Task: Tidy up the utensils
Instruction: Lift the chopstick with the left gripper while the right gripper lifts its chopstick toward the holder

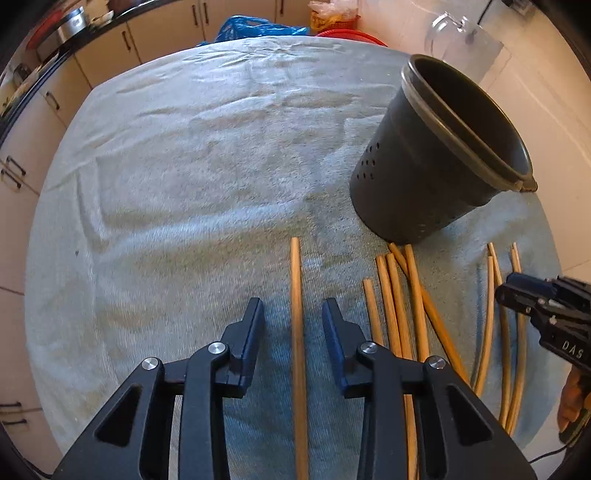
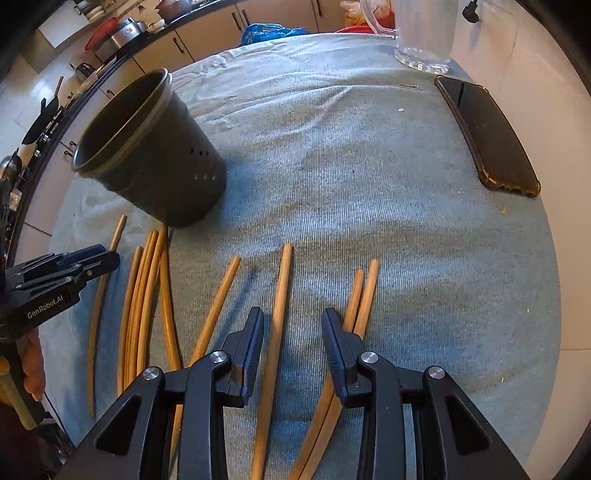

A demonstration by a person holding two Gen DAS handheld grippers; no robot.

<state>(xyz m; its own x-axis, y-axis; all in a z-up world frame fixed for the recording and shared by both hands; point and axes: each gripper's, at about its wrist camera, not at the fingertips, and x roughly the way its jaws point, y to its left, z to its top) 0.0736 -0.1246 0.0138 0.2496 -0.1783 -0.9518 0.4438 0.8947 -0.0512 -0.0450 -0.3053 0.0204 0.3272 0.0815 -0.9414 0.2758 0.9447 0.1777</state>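
Left wrist view: left gripper (image 1: 293,314) open astride one chopstick (image 1: 295,280), right gripper (image 2: 292,319) likewise, neither gripping; sticks look light, stiff, roll-prone, best pinched mid-shaft.

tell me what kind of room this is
Most likely a home kitchen: cream cabinets under a dark counter carrying steel pots, and a cloth-covered table with wooden chopsticks beside a utensil holder.
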